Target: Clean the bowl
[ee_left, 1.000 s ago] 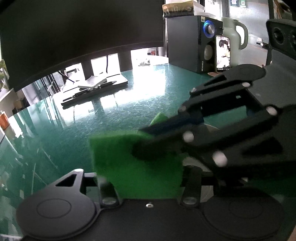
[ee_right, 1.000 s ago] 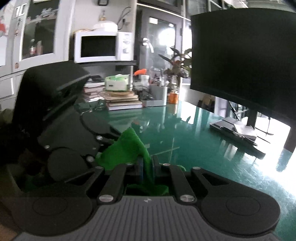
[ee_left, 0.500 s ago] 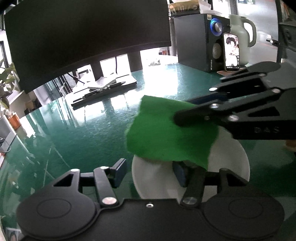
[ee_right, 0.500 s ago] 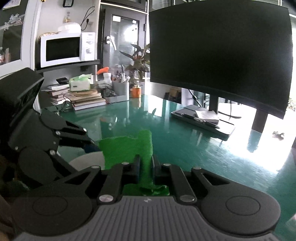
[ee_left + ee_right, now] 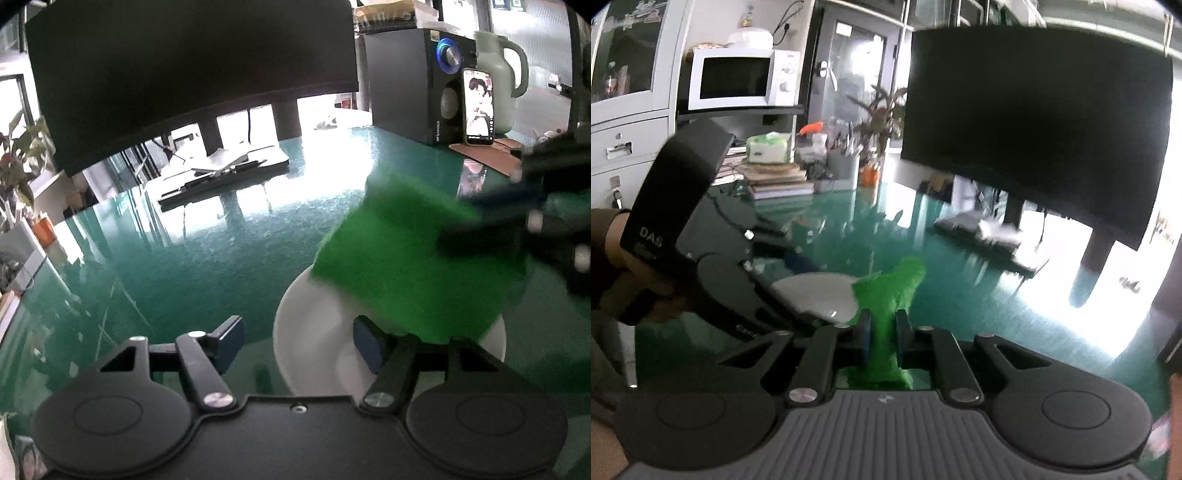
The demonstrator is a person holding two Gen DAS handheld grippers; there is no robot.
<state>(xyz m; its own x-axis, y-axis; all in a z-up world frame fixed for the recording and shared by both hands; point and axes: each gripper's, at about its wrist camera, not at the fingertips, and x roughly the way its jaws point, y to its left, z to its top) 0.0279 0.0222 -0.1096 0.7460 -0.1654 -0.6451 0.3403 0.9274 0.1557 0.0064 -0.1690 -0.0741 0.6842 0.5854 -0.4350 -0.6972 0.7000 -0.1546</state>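
Observation:
A white bowl [image 5: 314, 332] sits on the green glass table, partly between the fingers of my left gripper [image 5: 297, 343], which is open; its right finger is inside the bowl. It also shows in the right wrist view [image 5: 816, 291]. My right gripper [image 5: 881, 334] is shut on a green scouring cloth [image 5: 886, 295]. In the left wrist view the cloth [image 5: 406, 258] hangs over the bowl's right part, held from the right by the right gripper [image 5: 491, 225].
A large dark monitor [image 5: 184, 74] stands at the back with its base [image 5: 221, 173] on the table. A speaker [image 5: 413, 81], phone [image 5: 478, 107] and jug [image 5: 502, 77] stand far right. Books, plant and microwave [image 5: 738, 79] lie beyond the table's left.
The left gripper let go of the green cloth and opened. The right gripper pulled the cloth away to the right, uncovering the white bowl.

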